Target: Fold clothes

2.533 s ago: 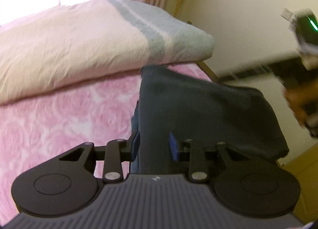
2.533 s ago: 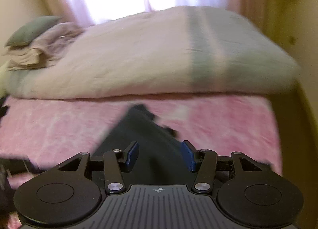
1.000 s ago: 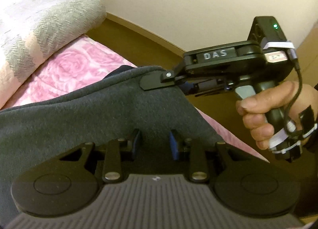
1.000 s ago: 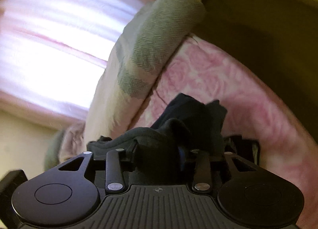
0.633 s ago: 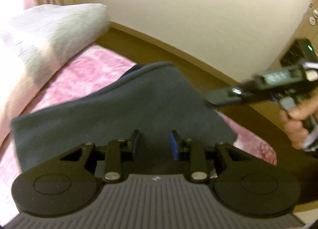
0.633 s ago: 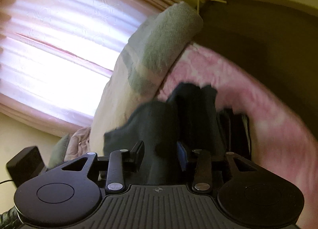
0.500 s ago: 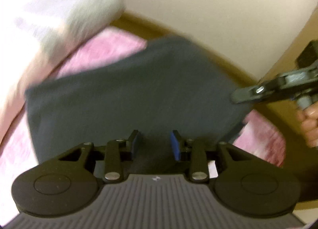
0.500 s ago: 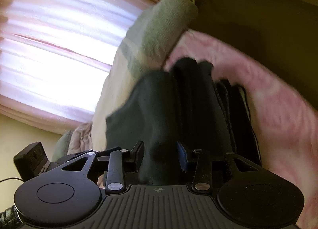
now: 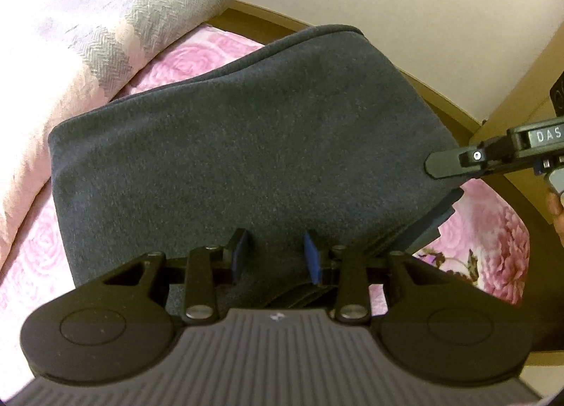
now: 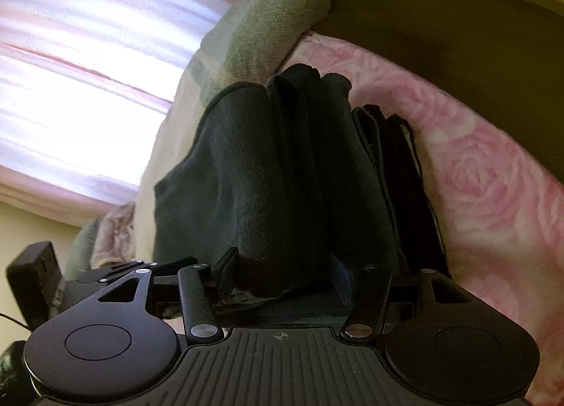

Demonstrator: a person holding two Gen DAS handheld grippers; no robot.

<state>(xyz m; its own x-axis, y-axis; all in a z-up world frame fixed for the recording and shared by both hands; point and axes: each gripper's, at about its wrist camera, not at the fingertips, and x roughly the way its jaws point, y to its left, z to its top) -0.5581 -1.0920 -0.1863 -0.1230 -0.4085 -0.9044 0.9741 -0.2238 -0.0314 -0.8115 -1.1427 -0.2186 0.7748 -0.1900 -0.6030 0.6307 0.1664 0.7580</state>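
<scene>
A dark grey garment (image 9: 246,145) lies folded and flat on the pink rose sheet (image 9: 493,229). My left gripper (image 9: 275,252) sits at its near edge, blue pads pinching a thick fold of it. In the right wrist view the same garment (image 10: 268,166) bunches between the fingers of my right gripper (image 10: 282,266), whose jaws are opening; the pads stand off the cloth. From the left wrist view my right gripper (image 9: 447,162) hovers at the garment's right edge, held by a hand (image 9: 557,205). My left gripper (image 10: 116,274) shows at the lower left of the right wrist view.
A thick beige and grey folded blanket (image 9: 105,36) lies along the far side of the bed. A wooden bed frame (image 9: 444,103) and a pale wall bound the right side. Darker folded cloth (image 10: 398,177) lies beside the grey garment. Bright curtains (image 10: 70,71) hang behind.
The garment has come down from hanging to lying spread flat on the sheet. My right gripper's jaws have widened off the cloth, and it has drawn back toward the garment's right edge.
</scene>
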